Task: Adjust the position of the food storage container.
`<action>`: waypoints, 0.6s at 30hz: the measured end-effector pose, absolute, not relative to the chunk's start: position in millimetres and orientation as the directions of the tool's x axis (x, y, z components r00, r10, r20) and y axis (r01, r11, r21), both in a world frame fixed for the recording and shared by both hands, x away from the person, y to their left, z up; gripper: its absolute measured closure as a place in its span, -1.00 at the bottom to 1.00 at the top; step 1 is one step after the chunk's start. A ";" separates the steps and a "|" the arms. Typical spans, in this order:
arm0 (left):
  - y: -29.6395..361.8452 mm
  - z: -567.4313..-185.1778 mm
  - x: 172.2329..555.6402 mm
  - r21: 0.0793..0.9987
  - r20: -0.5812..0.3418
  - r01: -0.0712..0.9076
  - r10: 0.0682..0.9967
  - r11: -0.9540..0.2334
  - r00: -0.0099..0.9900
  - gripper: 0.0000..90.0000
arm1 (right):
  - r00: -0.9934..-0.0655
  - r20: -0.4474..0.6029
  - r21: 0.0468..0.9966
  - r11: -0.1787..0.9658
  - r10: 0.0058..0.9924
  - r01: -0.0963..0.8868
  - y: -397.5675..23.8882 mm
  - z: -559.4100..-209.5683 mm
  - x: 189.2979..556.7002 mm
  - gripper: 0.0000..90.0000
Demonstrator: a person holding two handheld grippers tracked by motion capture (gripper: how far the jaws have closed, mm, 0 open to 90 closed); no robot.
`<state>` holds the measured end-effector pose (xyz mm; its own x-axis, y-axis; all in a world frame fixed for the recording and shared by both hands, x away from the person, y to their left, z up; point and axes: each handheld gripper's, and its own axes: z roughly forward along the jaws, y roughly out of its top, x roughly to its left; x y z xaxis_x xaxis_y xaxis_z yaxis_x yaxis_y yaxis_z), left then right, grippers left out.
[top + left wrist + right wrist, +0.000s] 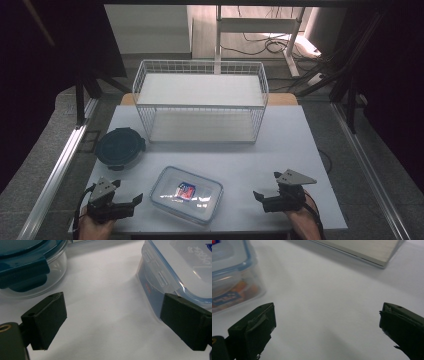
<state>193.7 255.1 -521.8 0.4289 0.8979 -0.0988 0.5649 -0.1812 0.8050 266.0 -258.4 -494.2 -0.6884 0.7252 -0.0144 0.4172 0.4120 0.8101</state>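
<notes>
High view showed both grippers, left (131,199) and right (260,195), spread and empty, flanking the box (186,194) at lower centre; work apparently unstarted.

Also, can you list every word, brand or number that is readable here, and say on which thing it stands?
None can be read for certain.
Rectangular box, lid sticker: red and blue, print too small.
Same lid, left gripper view: raised letters, too blurred.
Same box, right gripper view: side label, blurred.
Round container, wire basket: no text visible.
</notes>
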 end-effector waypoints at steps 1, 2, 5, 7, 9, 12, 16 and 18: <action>255.4 -521.5 193.7 0.805 -0.101 0.565 0.897 -0.181 0.430 -0.85 | -0.688 -0.014 0.810 0.412 0.725 0.417 -258.4 -494.2 266.0 -0.99; 255.6 -521.2 193.6 0.805 -0.102 0.564 0.895 -0.182 0.435 -0.84 | -0.683 -0.014 0.811 0.408 0.730 0.420 -259.1 -494.3 266.4 -0.99; 257.6 -521.5 194.5 0.808 -0.134 0.565 0.883 -0.166 0.450 -0.84 | -0.685 -0.010 0.815 0.403 0.729 0.417 -258.6 -493.3 266.0 -1.00; 257.9 -521.8 194.8 0.807 -0.137 0.568 0.882 -0.165 0.450 -0.84 | -0.685 -0.013 0.811 0.409 0.728 0.419 -258.1 -493.9 266.0 -1.00; 258.6 -522.2 195.2 0.804 -0.143 0.572 0.880 -0.164 0.453 -0.84 | -0.686 -0.010 0.809 0.409 0.727 0.421 -257.9 -494.2 266.1 -1.00; 258.4 -522.0 195.2 0.804 -0.146 0.571 0.878 -0.163 0.456 -0.84 | -0.684 -0.016 0.811 0.409 0.730 0.418 -257.4 -493.9 265.9 -1.00; 258.3 -522.4 195.7 0.798 -0.170 0.583 0.869 -0.155 0.464 -0.84 | -0.681 -0.019 0.811 0.410 0.732 0.418 -256.6 -493.2 265.4 -1.00; 258.7 -522.6 196.0 0.795 -0.185 0.587 0.863 -0.150 0.471 -0.84 | -0.679 -0.019 0.810 0.409 0.734 0.420 -255.9 -493.5 265.4 -1.00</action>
